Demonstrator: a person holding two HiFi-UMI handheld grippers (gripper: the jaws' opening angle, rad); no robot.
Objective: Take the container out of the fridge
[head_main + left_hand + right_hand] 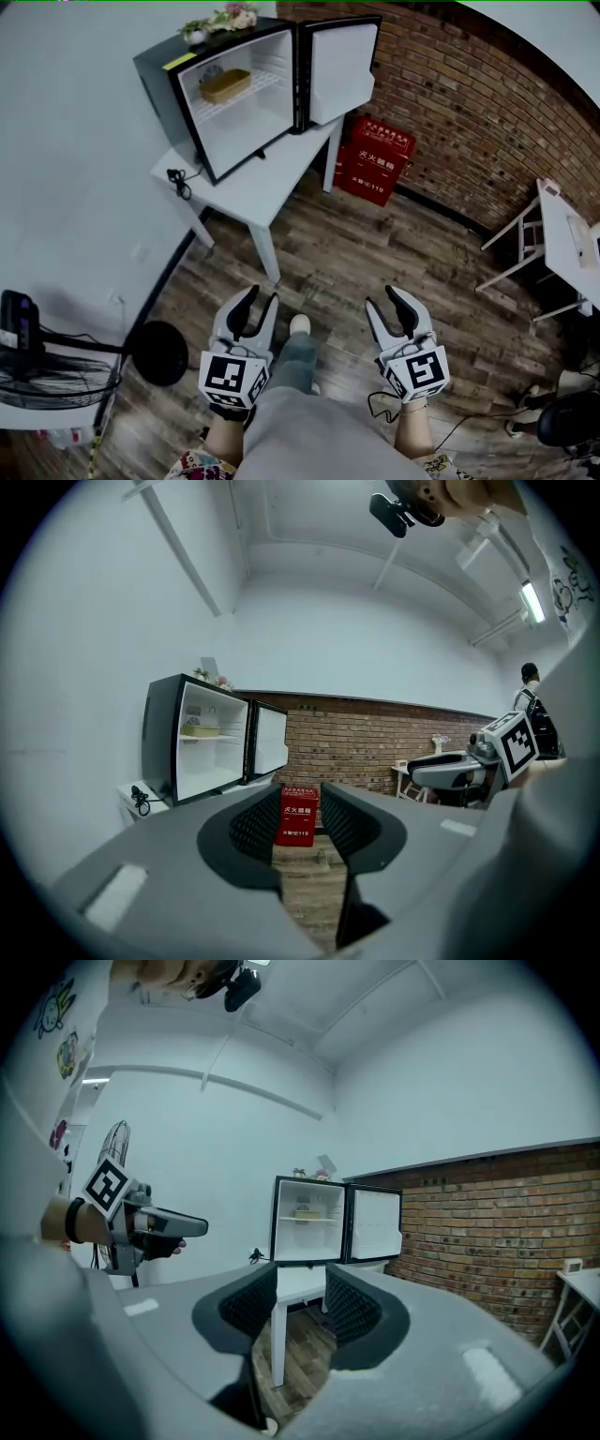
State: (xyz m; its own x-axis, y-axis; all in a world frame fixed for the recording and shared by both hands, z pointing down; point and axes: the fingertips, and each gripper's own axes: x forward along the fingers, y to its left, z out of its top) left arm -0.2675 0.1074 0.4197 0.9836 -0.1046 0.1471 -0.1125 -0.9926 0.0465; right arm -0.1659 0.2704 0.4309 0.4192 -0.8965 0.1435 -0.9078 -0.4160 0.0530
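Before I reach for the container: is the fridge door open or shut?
Open: the door stands swung aside, and the container shows inside the fridge.

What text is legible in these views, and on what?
"灭火器箱": red box, front, upper line.
"火警119": same front, lower line.
Print on the box's top: too small to read.
Yellow strip on the fridge: too small to read.
Cubes on the left gripper and right gripper: square markers only, no words.
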